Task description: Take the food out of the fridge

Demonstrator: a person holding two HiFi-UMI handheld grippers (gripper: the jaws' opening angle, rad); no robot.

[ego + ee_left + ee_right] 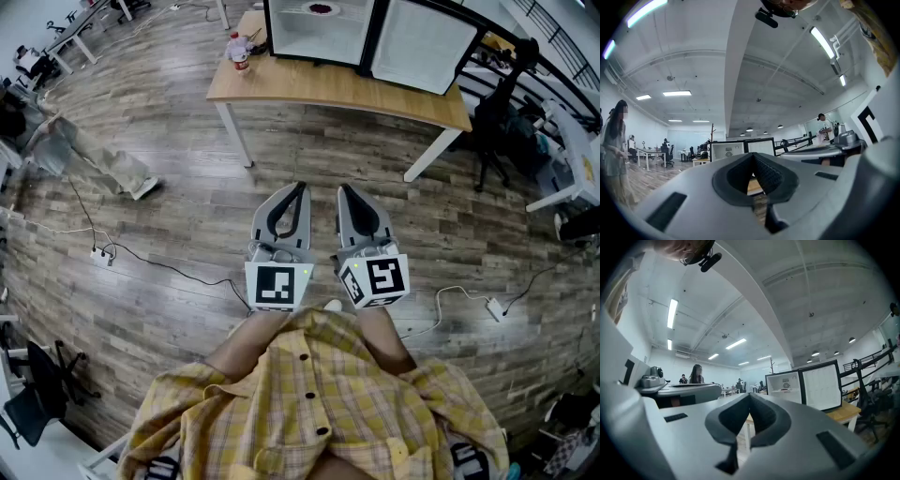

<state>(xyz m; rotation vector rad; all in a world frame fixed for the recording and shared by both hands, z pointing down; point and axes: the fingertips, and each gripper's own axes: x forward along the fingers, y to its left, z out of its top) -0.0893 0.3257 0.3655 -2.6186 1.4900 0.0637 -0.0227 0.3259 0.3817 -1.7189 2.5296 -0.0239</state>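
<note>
L gripper [300, 187] & R gripper [343, 188]: jaws pressed together, nothing between, well apart from open fridge [314, 33] on table [328, 89].

Ahead of me, a wooden table [328, 89] on white legs stands on the plank floor [169, 122]. The small fridge [319, 28] sits on it with its door open, and some small containers [240, 54] stand at the table's left corner.

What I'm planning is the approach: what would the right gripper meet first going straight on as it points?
Only floor lies ahead of the right gripper until the wooden table, probably just left of the open fridge; depth is unclear.
</note>
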